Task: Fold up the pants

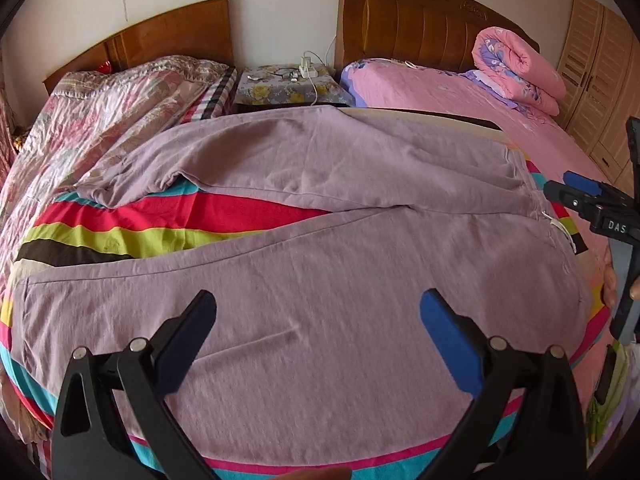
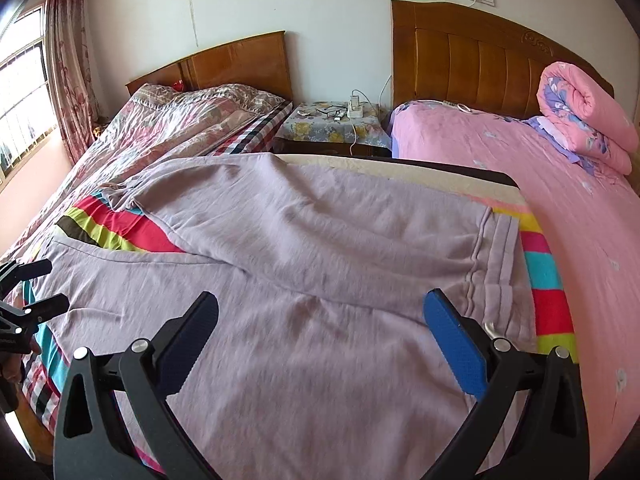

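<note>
the pants (image 1: 320,208) lie spread flat on a striped cloth (image 1: 120,232) over the desk, waistband (image 2: 496,248) at the right and the two legs apart in a v toward the left, probably so that one leg can be laid over the other first. the left gripper (image 1: 318,332) and the right gripper (image 2: 320,332) hover over the near leg, jaws wide open and holding nothing. the desk stands between two beds, with a nightstand (image 2: 332,128) and a rolled quilt (image 2: 584,120) far behind.

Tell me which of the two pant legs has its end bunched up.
The far leg: its cuff lies crumpled on the striped blanket. The near leg, under the open left gripper, lies flat.
</note>
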Demonstrator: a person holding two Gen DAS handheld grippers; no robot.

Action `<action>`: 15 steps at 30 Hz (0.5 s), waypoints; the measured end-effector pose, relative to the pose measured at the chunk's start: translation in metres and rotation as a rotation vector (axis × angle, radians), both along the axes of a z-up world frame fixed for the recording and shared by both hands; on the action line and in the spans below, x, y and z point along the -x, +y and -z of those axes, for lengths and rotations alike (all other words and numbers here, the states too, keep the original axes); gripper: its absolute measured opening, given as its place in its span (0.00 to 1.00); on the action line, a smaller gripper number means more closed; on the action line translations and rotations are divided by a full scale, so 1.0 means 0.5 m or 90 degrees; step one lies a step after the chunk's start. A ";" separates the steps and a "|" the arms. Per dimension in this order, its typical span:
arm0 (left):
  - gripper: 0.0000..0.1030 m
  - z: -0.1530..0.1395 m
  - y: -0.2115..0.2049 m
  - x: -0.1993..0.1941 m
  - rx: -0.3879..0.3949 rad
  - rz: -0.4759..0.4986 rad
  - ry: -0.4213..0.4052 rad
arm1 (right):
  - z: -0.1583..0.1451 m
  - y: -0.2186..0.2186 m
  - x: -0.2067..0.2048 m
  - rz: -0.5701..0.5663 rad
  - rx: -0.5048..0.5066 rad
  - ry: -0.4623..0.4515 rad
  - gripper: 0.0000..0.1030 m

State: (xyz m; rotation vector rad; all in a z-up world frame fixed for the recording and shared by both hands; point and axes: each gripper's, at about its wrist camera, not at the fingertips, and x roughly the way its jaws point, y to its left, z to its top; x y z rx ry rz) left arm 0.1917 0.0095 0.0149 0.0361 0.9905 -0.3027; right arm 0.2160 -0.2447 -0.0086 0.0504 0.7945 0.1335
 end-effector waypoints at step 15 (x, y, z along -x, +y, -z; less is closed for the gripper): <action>0.98 0.110 0.007 -0.384 0.352 -0.061 0.205 | 0.183 -0.027 -0.622 -0.236 0.025 0.160 0.75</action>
